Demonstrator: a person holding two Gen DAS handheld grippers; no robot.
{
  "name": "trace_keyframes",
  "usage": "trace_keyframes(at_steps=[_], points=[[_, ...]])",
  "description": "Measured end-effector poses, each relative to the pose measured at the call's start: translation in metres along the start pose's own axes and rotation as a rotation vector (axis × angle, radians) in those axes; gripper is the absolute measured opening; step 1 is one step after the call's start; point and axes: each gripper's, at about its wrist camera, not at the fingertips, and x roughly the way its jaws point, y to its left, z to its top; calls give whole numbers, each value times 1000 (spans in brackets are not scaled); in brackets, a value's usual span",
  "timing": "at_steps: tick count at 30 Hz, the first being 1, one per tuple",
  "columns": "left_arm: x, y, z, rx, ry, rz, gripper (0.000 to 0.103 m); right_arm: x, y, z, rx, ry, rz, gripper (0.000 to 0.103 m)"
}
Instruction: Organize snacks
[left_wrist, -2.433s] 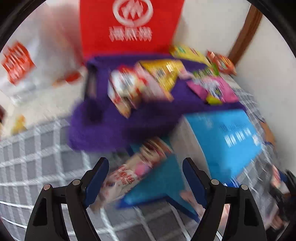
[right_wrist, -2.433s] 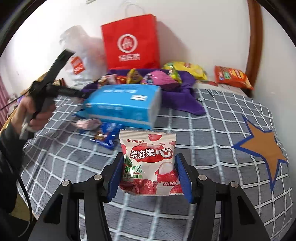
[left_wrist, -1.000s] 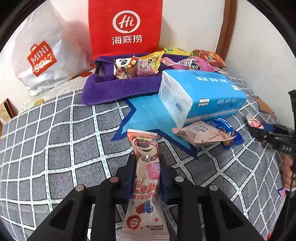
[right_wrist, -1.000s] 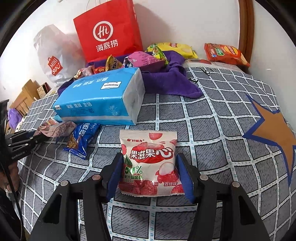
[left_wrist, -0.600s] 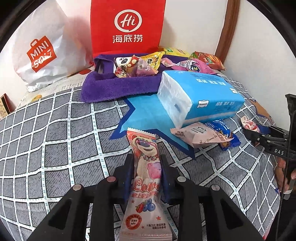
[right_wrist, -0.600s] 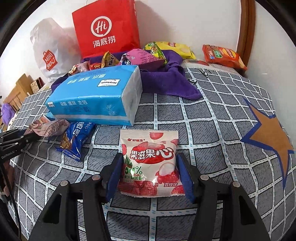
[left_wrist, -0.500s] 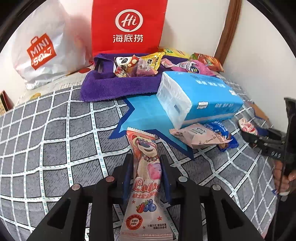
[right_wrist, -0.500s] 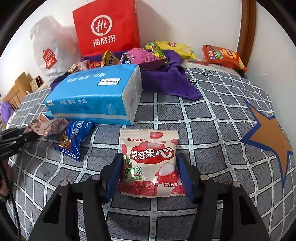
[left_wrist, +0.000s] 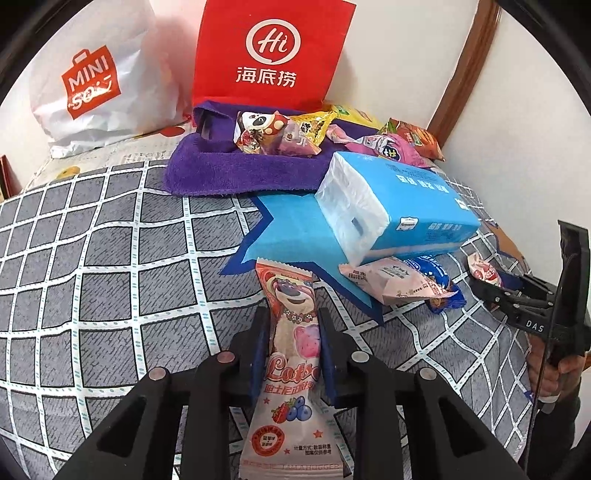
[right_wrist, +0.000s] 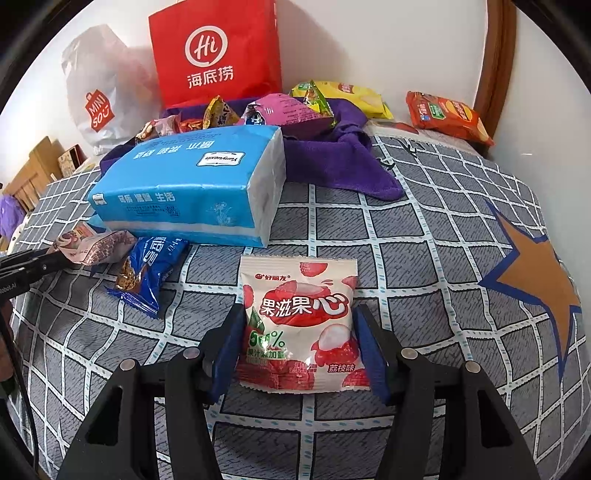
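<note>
A long pink bear-print snack bar (left_wrist: 291, 295) sticks out forward between the fingers of my left gripper (left_wrist: 291, 332). The jaws are closing on it, and the pads press on both of its sides. It hangs just above the checked bedspread (left_wrist: 110, 277). In the right wrist view, a white-and-red lychee gummy packet (right_wrist: 299, 306) sits upright in my right gripper (right_wrist: 299, 328), held by its two side edges. The right gripper's tip (left_wrist: 517, 295) shows at the right edge of the left wrist view, and a hand holds it there.
A blue tissue pack (right_wrist: 192, 184) lies mid-bed, with a pink wrapper (left_wrist: 395, 280) and a blue wrapper (right_wrist: 147, 266) beside it. Behind it, a purple towel (left_wrist: 221, 170) holds several snacks. A red paper bag (left_wrist: 269, 51), a white plastic bag (left_wrist: 92, 74) and an orange packet (right_wrist: 447, 114) are near the wall.
My left gripper was open over the bear snack bar in the oldest frame and is now shut on it. Over the last second both views shifted only slightly.
</note>
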Motion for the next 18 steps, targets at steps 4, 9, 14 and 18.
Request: trace_keyframes(at_steps=[4, 9, 14, 18], points=[[0, 0, 0, -1, -1, -3, 24, -1, -4, 0, 15, -5, 11, 57], [-1, 2, -1, -15, 0, -23, 23, -3, -12, 0, 47, -9, 36, 54], [-8, 7, -5, -67, 39, -79, 23, -15, -9, -1, 52, 5, 23, 53], [-19, 2, -10, -70, 70, -107, 23, -40, -7, 5, 50, -40, 22, 53]])
